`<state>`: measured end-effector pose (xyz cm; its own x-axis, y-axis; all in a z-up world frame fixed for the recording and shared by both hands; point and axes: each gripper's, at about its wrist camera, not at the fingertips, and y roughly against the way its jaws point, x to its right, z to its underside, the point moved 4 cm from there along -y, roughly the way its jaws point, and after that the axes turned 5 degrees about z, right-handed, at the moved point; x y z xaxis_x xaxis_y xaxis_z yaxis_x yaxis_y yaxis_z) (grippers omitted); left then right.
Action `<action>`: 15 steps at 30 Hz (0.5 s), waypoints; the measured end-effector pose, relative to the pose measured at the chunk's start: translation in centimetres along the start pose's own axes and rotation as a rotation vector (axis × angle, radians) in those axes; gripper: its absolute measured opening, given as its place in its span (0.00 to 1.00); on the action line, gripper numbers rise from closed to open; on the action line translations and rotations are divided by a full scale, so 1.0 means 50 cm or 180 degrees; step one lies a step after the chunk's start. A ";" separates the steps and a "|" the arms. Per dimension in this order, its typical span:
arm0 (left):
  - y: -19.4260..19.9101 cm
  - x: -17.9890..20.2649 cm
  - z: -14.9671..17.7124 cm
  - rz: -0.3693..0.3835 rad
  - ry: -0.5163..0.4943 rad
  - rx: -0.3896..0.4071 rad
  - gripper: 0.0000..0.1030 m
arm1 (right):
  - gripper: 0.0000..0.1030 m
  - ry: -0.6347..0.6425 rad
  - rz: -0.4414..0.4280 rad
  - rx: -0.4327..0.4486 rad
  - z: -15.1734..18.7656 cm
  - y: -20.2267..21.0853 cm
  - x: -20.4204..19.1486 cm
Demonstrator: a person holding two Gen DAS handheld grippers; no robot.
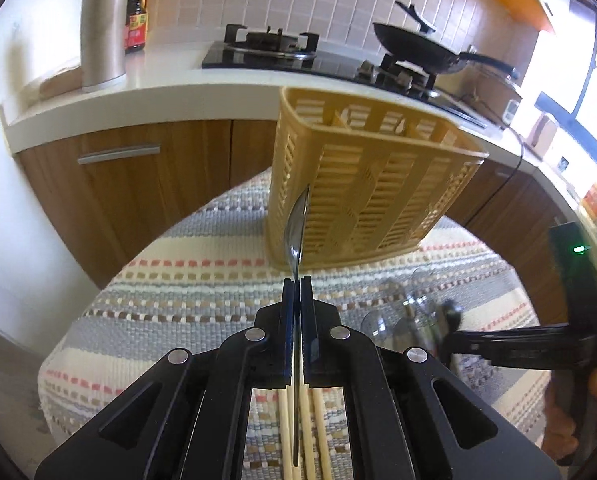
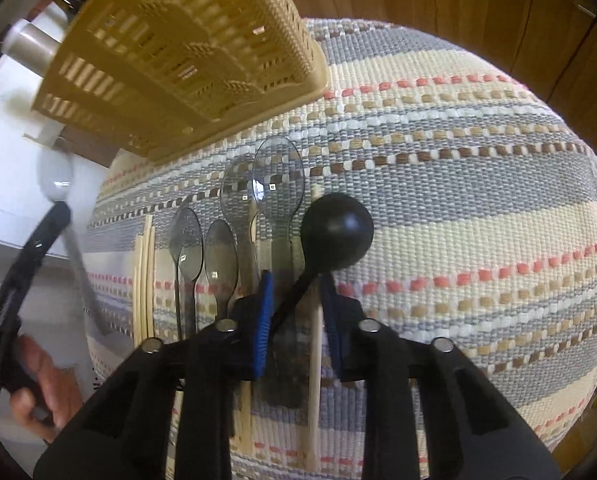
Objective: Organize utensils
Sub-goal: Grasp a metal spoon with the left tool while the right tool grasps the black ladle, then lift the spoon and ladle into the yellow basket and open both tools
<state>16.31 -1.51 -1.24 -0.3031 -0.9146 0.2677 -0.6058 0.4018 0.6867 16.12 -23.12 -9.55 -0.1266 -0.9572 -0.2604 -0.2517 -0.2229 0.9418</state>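
Left gripper (image 1: 297, 280) clamped tight on a clear spoon (image 1: 296, 232); right gripper (image 2: 294, 280) partly open around the black ladle (image 2: 336, 230) handle

The left spoon is held edge-on, in front of the yellow basket (image 1: 362, 184), which stands on the striped mat (image 2: 458, 200). On the right I can't tell whether the pads actually bite yet. The handle crosses the gap at a slant, so my guess is it could twist out when lifted, or snag the chopstick (image 2: 314, 360) and the clear spoons (image 2: 276, 176) lying just beside it.
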 end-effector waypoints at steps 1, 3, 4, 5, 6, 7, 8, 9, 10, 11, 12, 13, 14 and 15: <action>0.003 -0.001 0.003 0.0027 0.0004 0.0012 0.01 | 0.16 -0.0011 0.0027 -0.0018 -0.003 -0.005 -0.005; 0.006 -0.002 0.000 0.0069 -0.0001 0.0043 0.01 | 0.12 0.0012 0.0125 -0.0014 -0.011 -0.010 -0.018; 0.008 -0.001 0.001 0.0081 -0.0007 0.0054 0.01 | 0.12 0.0019 0.0169 -0.0016 -0.013 -0.009 -0.022; 0.008 -0.001 0.002 0.0097 -0.0013 0.0057 0.01 | 0.08 0.0045 0.0199 -0.0014 -0.014 -0.007 -0.025; 0.008 -0.001 0.004 0.0108 -0.0021 0.0058 0.01 | 0.05 0.0081 0.0225 -0.0009 -0.016 -0.007 -0.029; 0.010 0.000 0.005 0.0111 -0.0031 0.0066 0.01 | 0.05 0.0137 0.0258 0.0009 -0.017 -0.002 -0.031; 0.011 -0.001 0.005 0.0116 -0.0037 0.0076 0.01 | 0.05 0.0158 0.0274 0.0019 -0.017 -0.001 -0.032; 0.012 -0.002 0.006 0.0122 -0.0037 0.0081 0.01 | 0.05 0.0175 0.0286 0.0028 -0.016 0.002 -0.030; 0.013 -0.004 0.006 0.0132 -0.0031 0.0088 0.01 | 0.05 0.0178 0.0254 0.0034 -0.016 0.005 -0.028; 0.014 -0.005 0.005 0.0137 -0.0024 0.0095 0.01 | 0.05 0.0181 0.0234 0.0044 -0.014 0.008 -0.022; 0.016 -0.005 0.005 0.0140 -0.0023 0.0100 0.01 | 0.05 0.0189 0.0227 0.0076 -0.012 0.014 -0.016; 0.018 -0.005 0.005 0.0142 -0.0025 0.0107 0.01 | 0.05 0.0200 0.0202 0.0122 -0.010 0.020 -0.014; 0.019 -0.002 0.005 0.0141 -0.0030 0.0111 0.01 | 0.05 0.0209 0.0125 0.0164 -0.007 0.031 -0.011; 0.022 0.000 0.005 0.0146 -0.0035 0.0117 0.01 | 0.05 0.0228 0.0028 0.0197 -0.011 0.040 -0.001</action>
<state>15.47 -1.06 -0.65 -0.3390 -0.8947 0.2908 -0.6177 0.4448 0.6485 16.17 -23.64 -7.52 -0.0607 -0.9703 -0.2341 -0.3100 -0.2046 0.9284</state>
